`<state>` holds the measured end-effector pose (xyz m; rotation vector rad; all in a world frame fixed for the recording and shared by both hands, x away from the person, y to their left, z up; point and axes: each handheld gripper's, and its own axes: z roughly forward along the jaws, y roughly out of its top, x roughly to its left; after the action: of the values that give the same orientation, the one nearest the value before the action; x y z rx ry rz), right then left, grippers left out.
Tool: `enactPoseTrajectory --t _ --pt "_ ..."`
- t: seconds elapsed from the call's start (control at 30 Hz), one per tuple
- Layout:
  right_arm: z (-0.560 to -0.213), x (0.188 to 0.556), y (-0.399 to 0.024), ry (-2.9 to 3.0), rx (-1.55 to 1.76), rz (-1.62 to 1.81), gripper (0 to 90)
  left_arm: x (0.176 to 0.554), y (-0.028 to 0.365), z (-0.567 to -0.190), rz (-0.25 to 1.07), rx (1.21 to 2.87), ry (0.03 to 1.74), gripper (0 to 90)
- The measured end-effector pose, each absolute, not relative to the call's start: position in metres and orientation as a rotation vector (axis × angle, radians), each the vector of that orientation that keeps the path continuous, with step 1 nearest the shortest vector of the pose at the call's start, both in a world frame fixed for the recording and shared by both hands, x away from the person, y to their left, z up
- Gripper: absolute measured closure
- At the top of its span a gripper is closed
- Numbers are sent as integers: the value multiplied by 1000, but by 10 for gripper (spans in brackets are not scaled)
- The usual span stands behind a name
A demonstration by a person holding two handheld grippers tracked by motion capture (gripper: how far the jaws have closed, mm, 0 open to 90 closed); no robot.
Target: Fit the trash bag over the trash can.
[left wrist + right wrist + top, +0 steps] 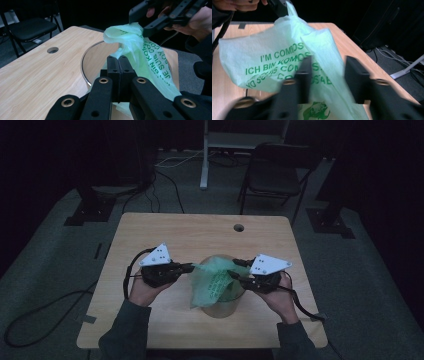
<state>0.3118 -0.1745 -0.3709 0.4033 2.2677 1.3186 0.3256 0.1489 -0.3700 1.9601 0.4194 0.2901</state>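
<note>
A thin green bag with dark green print hangs over a round, pale container on the wooden table. My left gripper comes in from the left and is shut on the bag's upper edge; its jaws meet with the film pinched between them. My right gripper reaches in from the right at the bag's top. In the right gripper view its jaws stand apart, blurred, with a fold of the bag between them and not pressed. The container's rim curves below.
A round cable hole sits near the table's far edge. Beyond the table stand a dark folding chair and a white desk leg, with cables on the floor. Bare tabletop lies to the left and behind the container.
</note>
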Motion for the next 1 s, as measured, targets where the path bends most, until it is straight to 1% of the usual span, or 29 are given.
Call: enactPoseTrajectory --t 0.07,0.13,0.17,0.6,0.93,0.97,1.0 --pt "-371 312 -176 2270 415 1315 816 326 149 -370 291 1961 422 898" --pt "-370 313 -178 2256 431 1314 880 326 150 -370 293 1961 425 898" --pt "-370 313 -180 2247 444 1315 891 326 150 -371 292 1960 427 898" --pt "-377 314 -217 2180 613 1310 897 332 154 -376 294 1967 474 898" --pt "-393 317 -235 2195 693 1307 896 335 152 -386 271 1995 496 898" --pt "-394 317 -235 2204 697 1303 891 335 151 -386 268 1996 492 898" --pt "-394 317 -235 2204 700 1299 850 334 150 -385 268 1994 491 898"
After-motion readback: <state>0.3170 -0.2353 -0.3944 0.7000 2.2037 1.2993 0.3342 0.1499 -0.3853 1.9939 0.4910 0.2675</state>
